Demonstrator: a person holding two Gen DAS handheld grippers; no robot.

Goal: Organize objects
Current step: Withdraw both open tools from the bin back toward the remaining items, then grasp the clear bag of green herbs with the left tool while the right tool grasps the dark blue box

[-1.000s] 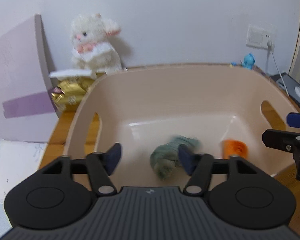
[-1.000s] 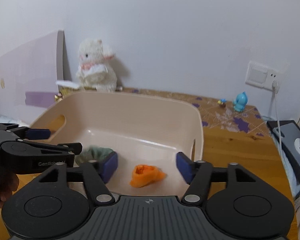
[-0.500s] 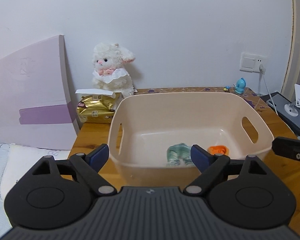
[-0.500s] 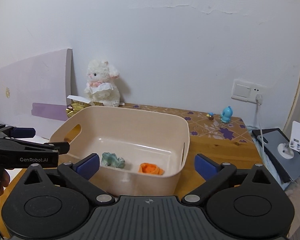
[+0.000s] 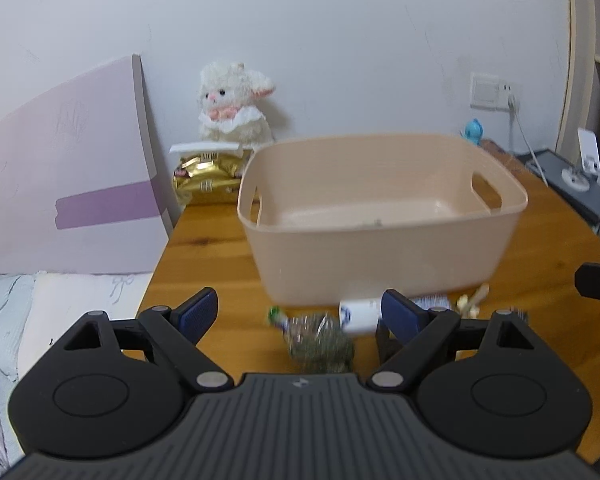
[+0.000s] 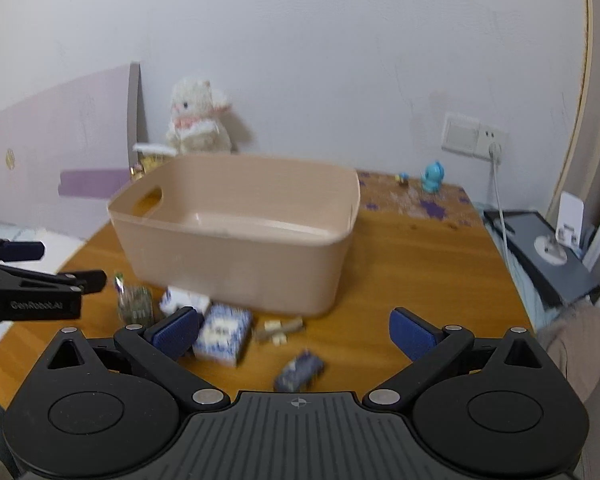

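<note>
We hold both tools spread and empty: the blurred greenish clear packet [image 5: 320,344] lies on the wooden surface [image 5: 220,256] just ahead of our left tool [image 5: 300,314], before the beige plastic tub [image 5: 380,248].

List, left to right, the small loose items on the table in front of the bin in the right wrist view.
Greenish clear packet → white and blue packet → blue patterned box → pale wooden pieces → small dark blue toy, the nearest to the camera. All lie on the wooden table before the beige bin.
</note>
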